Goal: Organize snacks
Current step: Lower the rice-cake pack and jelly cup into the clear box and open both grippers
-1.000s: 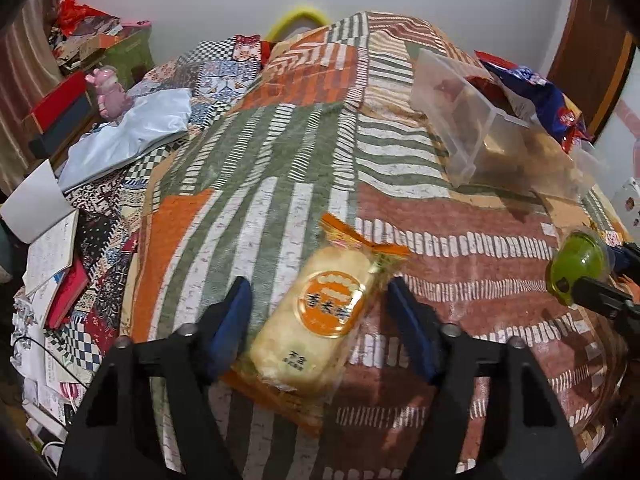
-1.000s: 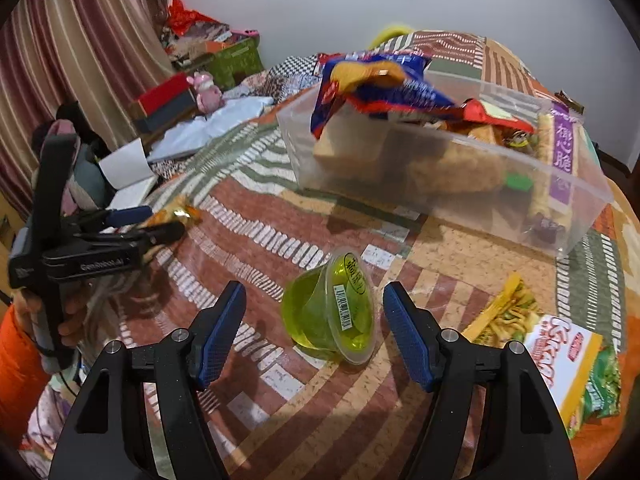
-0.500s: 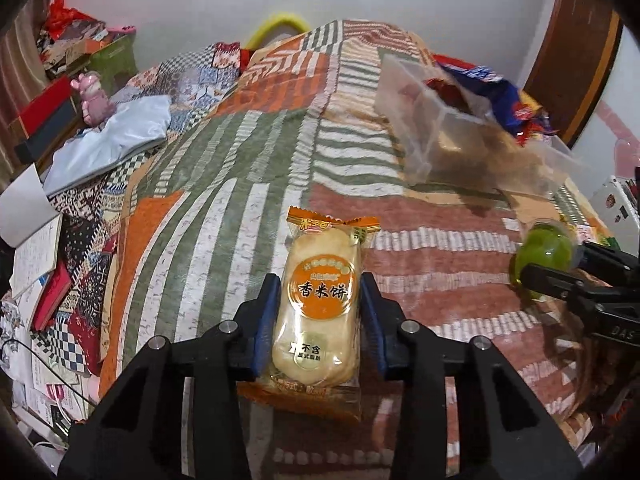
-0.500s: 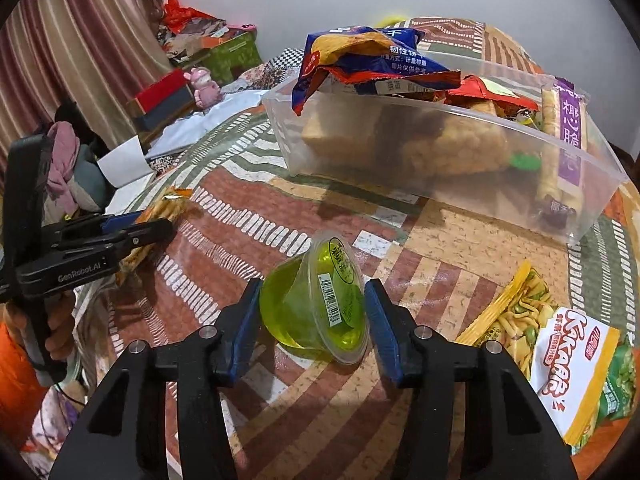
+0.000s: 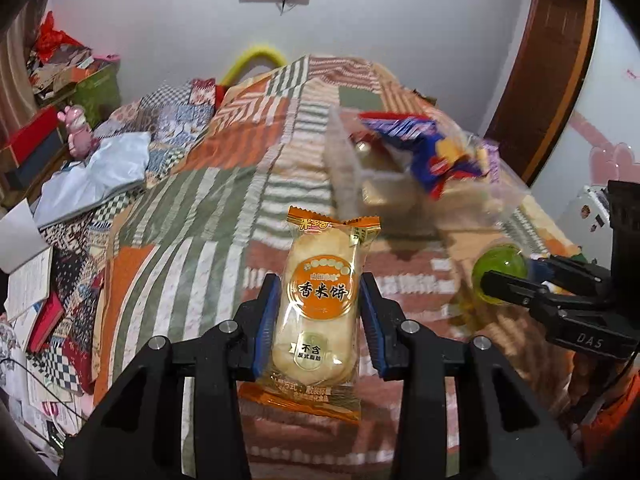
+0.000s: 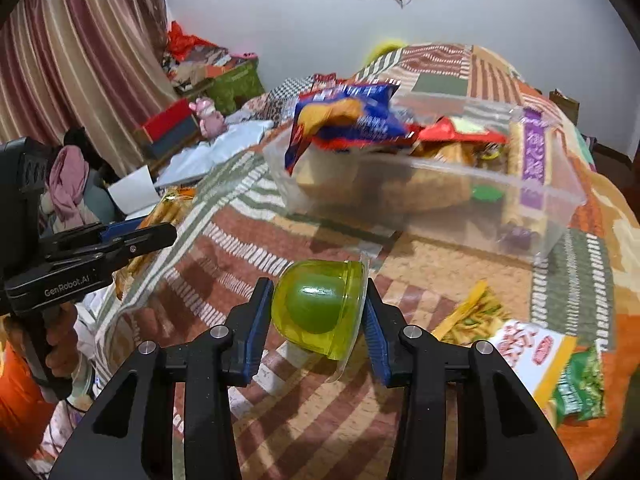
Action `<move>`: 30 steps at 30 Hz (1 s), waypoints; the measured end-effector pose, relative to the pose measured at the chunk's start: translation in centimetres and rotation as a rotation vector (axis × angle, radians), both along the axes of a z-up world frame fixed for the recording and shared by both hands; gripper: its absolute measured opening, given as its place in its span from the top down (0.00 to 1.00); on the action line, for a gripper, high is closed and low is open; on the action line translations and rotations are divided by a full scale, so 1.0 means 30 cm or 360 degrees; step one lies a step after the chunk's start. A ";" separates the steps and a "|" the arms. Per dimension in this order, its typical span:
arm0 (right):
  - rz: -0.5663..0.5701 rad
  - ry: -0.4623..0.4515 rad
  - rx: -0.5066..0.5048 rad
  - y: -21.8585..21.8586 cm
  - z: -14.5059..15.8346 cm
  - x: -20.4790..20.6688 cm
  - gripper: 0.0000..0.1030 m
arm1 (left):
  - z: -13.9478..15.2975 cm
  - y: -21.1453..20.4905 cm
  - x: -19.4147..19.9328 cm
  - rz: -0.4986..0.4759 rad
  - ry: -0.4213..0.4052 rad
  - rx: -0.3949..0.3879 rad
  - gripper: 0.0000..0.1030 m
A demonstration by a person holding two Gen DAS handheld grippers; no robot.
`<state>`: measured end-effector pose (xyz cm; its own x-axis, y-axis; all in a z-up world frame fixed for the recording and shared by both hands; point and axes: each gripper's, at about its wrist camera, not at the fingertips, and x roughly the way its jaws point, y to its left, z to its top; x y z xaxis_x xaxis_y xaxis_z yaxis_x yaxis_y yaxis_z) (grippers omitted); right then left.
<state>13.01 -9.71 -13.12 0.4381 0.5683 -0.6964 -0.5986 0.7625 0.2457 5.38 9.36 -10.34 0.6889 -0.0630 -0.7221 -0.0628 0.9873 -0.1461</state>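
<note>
A patchwork quilt [image 5: 208, 208] covers the bed. Left of the quilt lie a pale blue cloth [image 5: 96, 176], a pink toy [image 5: 78, 136] and open books [image 5: 28, 280]; striped curtains [image 6: 72, 64] hang beyond.

Clear bin [image 5: 400, 184] and its blue snack bag [image 5: 424, 148] motion-blurred, noodle packet [image 6: 576, 380] cut off at frame edge

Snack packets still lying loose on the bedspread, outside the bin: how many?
1: the noodle-snack packet lies right of the right gripper. The jelly cup and rice cracker pack are gripped; others may be hidden.
</note>
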 end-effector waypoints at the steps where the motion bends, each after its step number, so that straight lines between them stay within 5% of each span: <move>1: -0.0005 -0.0010 0.0005 -0.006 0.009 0.001 0.62 | 0.012 -0.008 0.005 -0.0003 -0.0016 -0.0006 0.62; 11: -0.0120 -0.0134 0.0080 -0.102 0.111 0.040 0.62 | 0.114 -0.113 0.127 -0.0043 -0.0145 -0.0093 0.62; 30: -0.0259 -0.0247 0.0114 -0.219 0.182 0.229 0.62 | 0.169 -0.350 0.423 -0.0216 -0.0169 -0.0093 0.62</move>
<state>19.88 -16.28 -7.66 0.6268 0.5270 -0.5740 -0.5040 0.8359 0.2171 18.07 -1.16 -5.26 0.7434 -0.2005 -0.6381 0.0895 0.9752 -0.2022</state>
